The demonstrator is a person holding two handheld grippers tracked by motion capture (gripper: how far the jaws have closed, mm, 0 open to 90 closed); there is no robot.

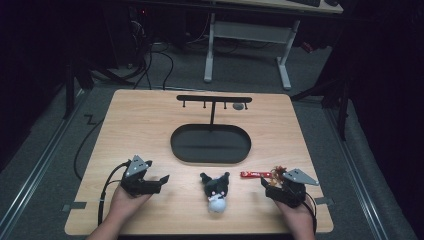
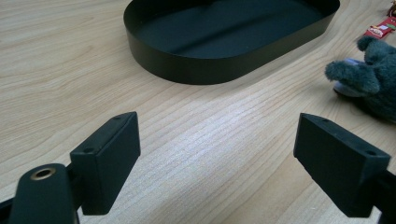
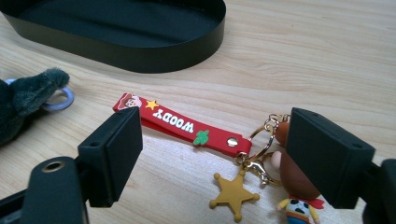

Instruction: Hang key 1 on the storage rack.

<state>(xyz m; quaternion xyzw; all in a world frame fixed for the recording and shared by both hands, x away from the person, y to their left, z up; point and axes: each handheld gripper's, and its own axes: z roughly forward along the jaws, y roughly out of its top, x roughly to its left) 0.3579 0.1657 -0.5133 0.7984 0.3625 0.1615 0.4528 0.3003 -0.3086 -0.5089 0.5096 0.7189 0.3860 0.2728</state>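
On the left, the left tongs (image 1: 159, 181) rest low on the counter (image 1: 145, 125) with the jaws spread wide and nothing between them; the left gripper view looks across bare wood toward the black oval tray (image 2: 224, 65). Just right of them, near the front edge, lies the dark plush toy (image 1: 216, 192), apart from both tongs.

Further right, the right tongs (image 3: 210, 154) are also wide open and grip nothing, but they straddle the Woody keychain (image 3: 187, 128): the red strap runs across the gap, the gold ring, star charm (image 3: 233, 193) and small figure (image 3: 299, 186) lie beside the right-hand jaw.

The step in hand looks like picking up that keychain. To do it well, I would centre the jaws over the strap near its rivet, lower until the pads nearly touch the wood, and close across the strap's narrow width so the charms hang free rather than jam under a pad. Hanging it on the hook stand (image 1: 214, 100) at the tray's far side seems the likely aim.

The figure is partly covered by the right-hand jaw, and its lower part is cut off at the picture's edge. The plush toy's key ring (image 3: 60, 100) is half hidden by an ear. In the high view, a small grey thing (image 1: 238, 106) near the stand is too dim to identify.
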